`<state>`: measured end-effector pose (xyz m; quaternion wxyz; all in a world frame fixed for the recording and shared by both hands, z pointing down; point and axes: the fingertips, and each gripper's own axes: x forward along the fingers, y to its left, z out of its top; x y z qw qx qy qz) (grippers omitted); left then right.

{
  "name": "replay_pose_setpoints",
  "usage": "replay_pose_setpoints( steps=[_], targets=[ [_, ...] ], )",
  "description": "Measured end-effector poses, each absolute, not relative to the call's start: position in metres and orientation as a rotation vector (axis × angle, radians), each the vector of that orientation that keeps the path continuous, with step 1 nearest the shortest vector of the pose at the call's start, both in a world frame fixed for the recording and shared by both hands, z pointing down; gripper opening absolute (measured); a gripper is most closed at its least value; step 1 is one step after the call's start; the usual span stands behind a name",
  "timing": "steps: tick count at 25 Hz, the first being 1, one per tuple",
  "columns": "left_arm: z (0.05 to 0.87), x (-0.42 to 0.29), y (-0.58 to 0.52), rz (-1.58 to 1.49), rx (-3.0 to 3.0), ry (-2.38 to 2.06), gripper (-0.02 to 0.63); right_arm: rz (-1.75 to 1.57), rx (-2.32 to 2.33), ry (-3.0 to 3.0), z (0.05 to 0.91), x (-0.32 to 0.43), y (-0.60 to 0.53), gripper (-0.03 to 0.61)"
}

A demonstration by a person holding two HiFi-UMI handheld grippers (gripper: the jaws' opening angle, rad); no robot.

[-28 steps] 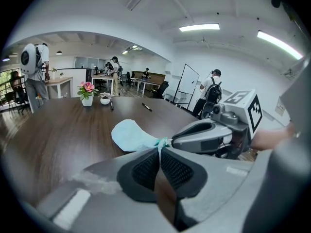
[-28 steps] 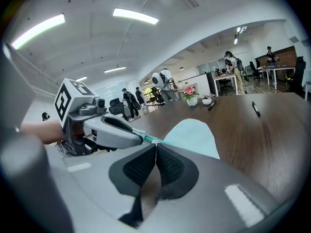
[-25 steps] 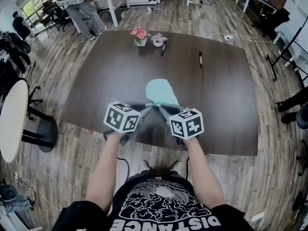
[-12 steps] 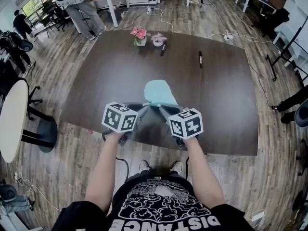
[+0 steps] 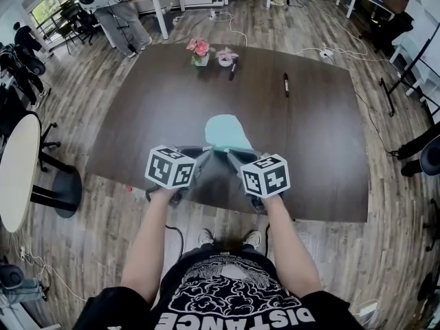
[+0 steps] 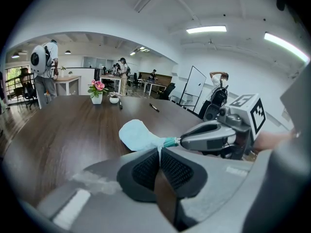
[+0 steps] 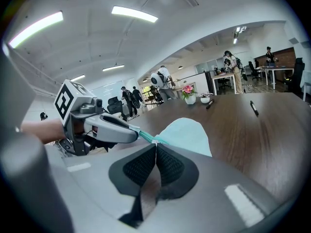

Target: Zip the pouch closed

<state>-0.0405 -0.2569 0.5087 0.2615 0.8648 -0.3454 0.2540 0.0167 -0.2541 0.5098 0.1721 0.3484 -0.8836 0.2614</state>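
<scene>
A light teal pouch lies on the dark wooden table, its near end lifted between my two grippers. My left gripper is shut on the pouch's near edge, where a thin pale strip runs into its pads. My right gripper is also shut on that end. A short stretch of teal zipper spans the two tips. In the head view the tips meet near the pouch's near end, close to the table's front edge. Which jaws hold the slider I cannot tell.
A pot of pink flowers and a small white pot stand at the table's far side, with a pen beside them and another pen to the right. A round white table stands on the left. People stand at the desks beyond.
</scene>
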Motion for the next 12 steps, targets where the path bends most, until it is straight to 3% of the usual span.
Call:
replay_pose_setpoints(
  steps=[12],
  targets=[
    [0.509,-0.053,-0.261,0.673,2.313,-0.991,0.018,0.736,1.029,-2.471,0.514,0.023,-0.258,0.008]
  ],
)
